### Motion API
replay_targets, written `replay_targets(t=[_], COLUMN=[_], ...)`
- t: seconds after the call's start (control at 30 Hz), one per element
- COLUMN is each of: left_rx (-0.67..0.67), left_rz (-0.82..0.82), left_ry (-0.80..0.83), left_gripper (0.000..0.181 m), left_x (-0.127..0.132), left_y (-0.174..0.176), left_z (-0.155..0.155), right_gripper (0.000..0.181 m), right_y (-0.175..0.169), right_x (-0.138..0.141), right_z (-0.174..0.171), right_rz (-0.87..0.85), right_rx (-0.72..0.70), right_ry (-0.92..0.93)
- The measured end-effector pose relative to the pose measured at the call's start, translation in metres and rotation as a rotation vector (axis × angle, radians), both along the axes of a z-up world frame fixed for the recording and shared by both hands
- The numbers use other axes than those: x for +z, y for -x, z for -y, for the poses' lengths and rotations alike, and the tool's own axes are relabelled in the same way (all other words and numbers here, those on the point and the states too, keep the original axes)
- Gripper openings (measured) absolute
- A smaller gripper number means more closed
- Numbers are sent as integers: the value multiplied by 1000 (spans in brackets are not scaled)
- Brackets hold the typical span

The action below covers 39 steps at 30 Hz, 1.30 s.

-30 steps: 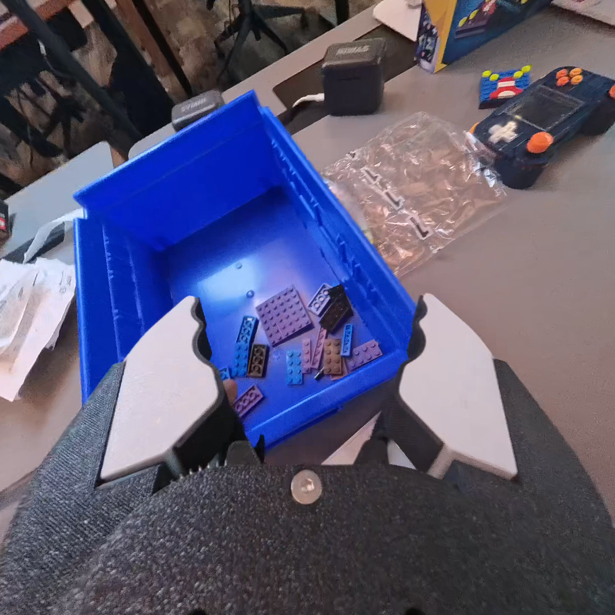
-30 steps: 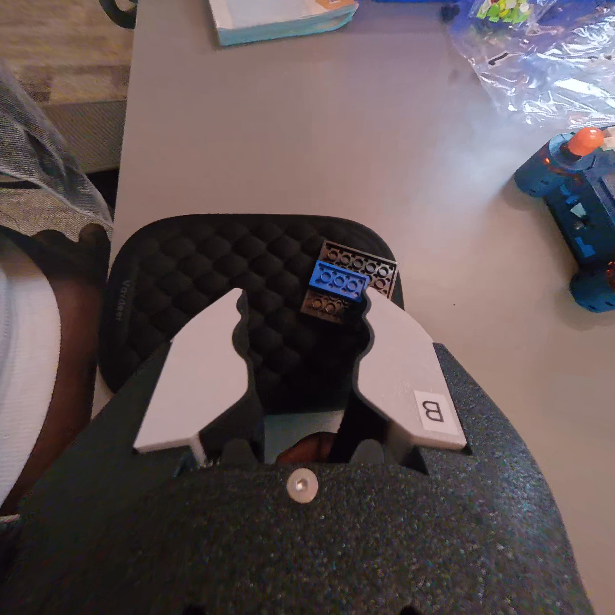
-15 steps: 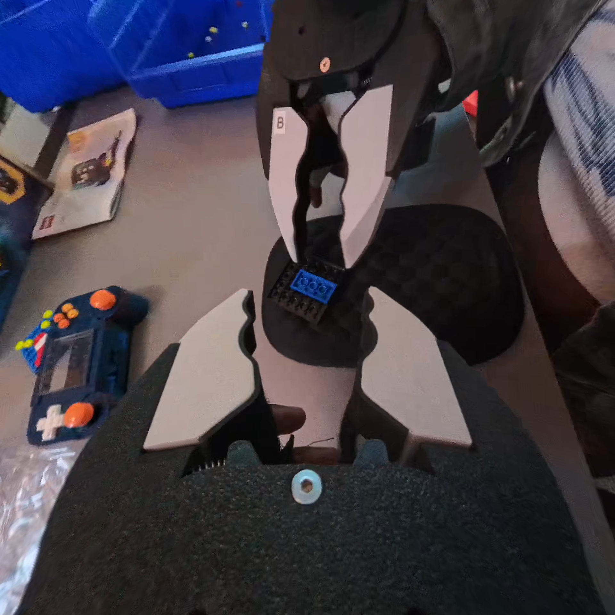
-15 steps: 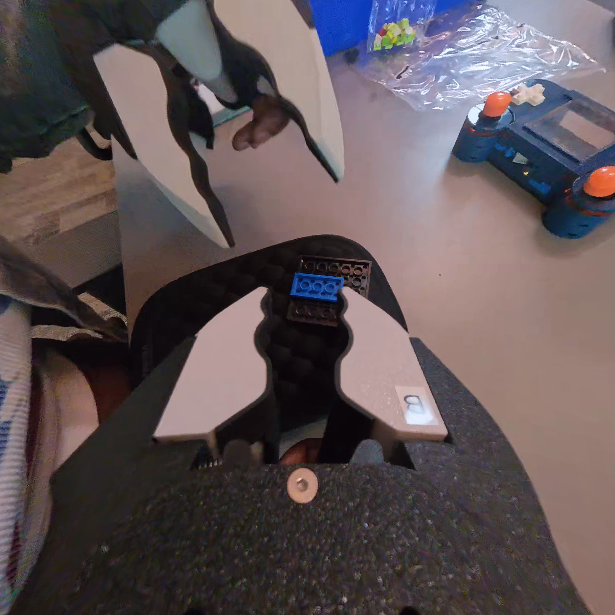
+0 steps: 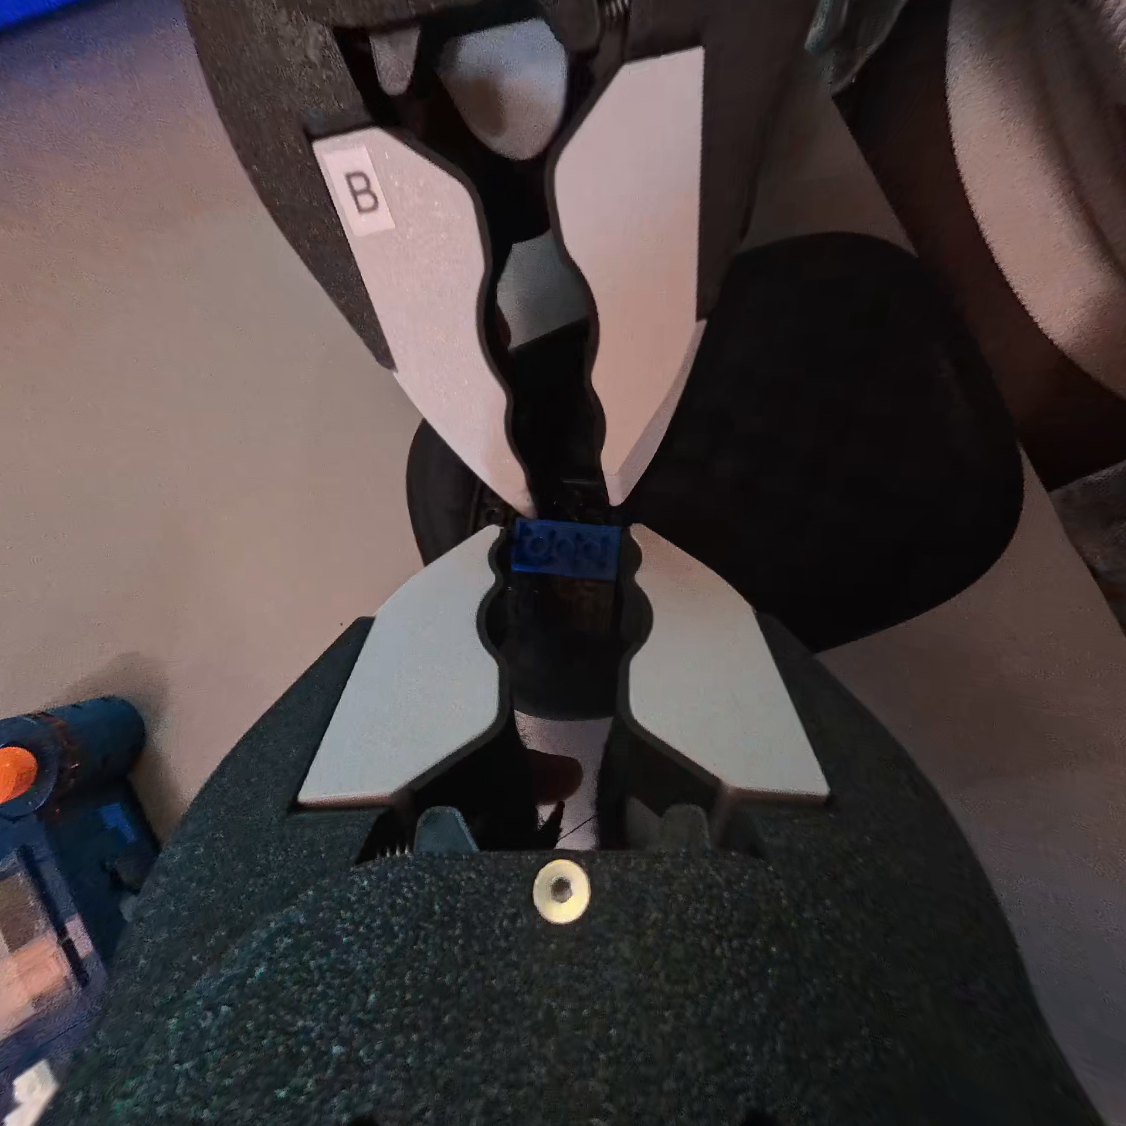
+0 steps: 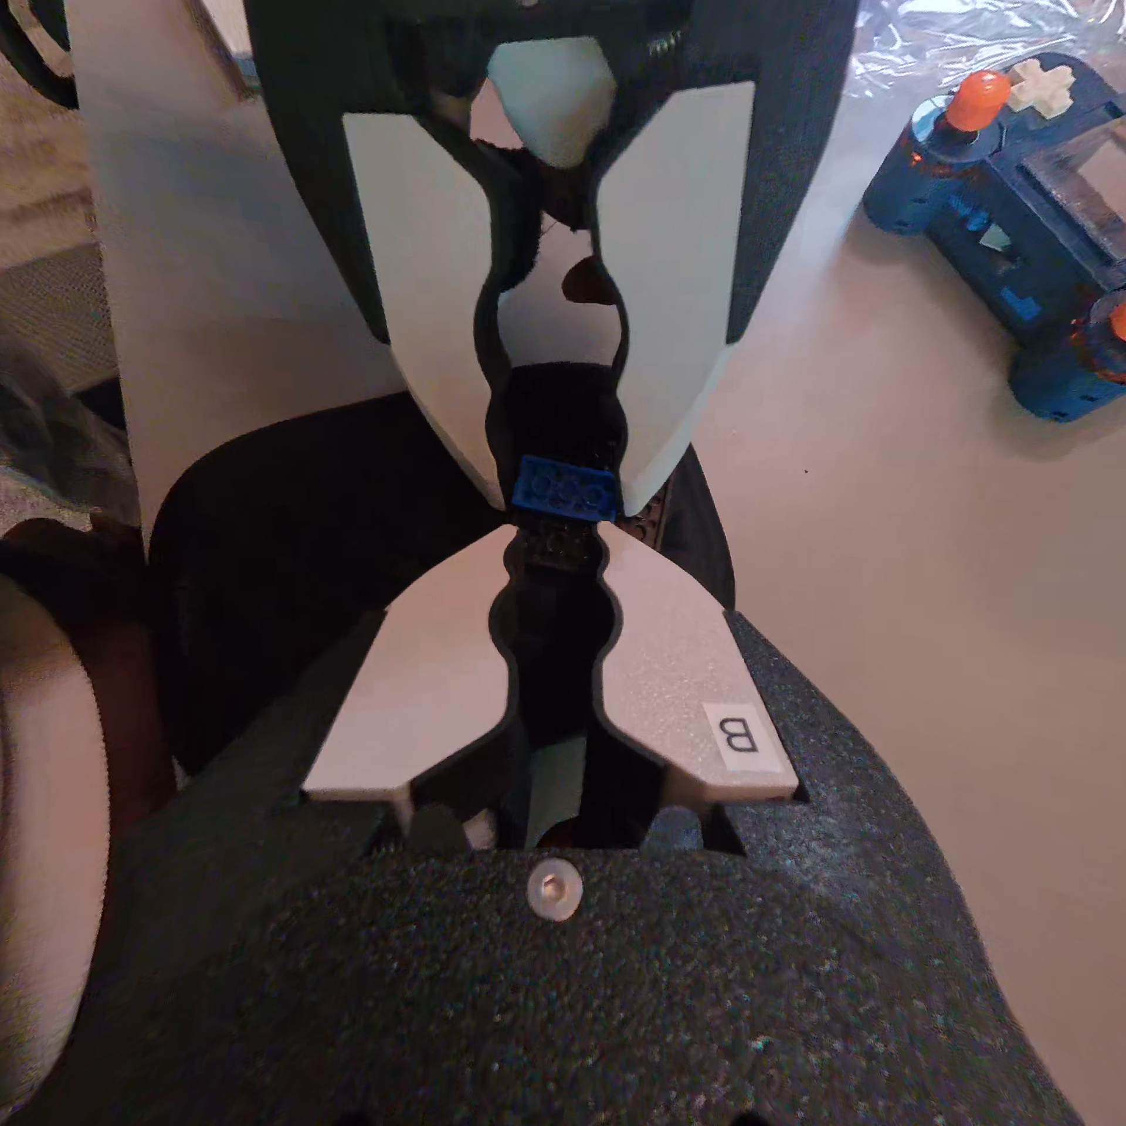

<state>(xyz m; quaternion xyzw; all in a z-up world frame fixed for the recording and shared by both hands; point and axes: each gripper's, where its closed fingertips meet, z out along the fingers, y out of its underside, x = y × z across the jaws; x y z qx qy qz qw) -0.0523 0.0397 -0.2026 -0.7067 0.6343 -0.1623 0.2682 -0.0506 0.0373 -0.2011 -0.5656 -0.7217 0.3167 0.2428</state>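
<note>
Now both grippers nearer — left gripper [image 5: 563, 533] jaws seemingly pinching blue brick [image 5: 565, 549], right gripper [image 6: 555, 536] jaws on black plate [image 6: 557, 542].

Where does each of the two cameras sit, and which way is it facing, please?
Left wrist view: on the left gripper, facing the opposite right gripper; its own fingers flank the blue brick over the black pad.
Right wrist view: on the right gripper, facing the left gripper across the table; its own fingers show.
Shared: both grippers, brick, pad, toy game console.
</note>
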Motion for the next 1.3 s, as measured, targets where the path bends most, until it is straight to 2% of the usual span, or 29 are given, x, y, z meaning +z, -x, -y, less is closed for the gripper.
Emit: replay_targets(t=[0.33, 0.6, 0.8, 1.1, 1.13, 1.17, 1.2, 1.23, 1.27, 1.3], left_rx=[-28, 9, 47, 117, 119, 105, 124, 215, 329, 383], left_rz=[9, 67, 107, 70, 67, 315, 599, 532, 297, 198], left_ry=[63, 58, 25, -29, -38, 33, 52, -91, -259, -219], left_gripper=[33, 33, 33, 31, 24, 0, 0, 0, 0, 0], left_x=[0, -1, -1, 0, 1, 34, 90, 107, 97, 81], left_y=[-2, -3, -4, -4, -4, -25, -34, -14, 22, 45], left_z=[1, 0, 0, 1, 3, 13, 14, -2, -21, -21], right_gripper=[19, 27, 28, 29, 29, 30, 29, 29, 29, 29], right_y=[0, 0, 0, -2, -2, -2, -1, -1, -1, -1], right_x=[2, 2, -3, -7, -7, -8, -8, -8, -8, -7], right_z=[0, -5, -4, -3, -3, -5, -5, -5, -5, -4], right_rz=[0, -41, 19, 72, 76, 84, 87, 91, 103, 112], right_rx=[43, -42, 14, 75, 75, 67, 72, 87, 90, 96], right_ry=[50, 22, -17, -46, -46, -45, -44, -67, -79, -82])
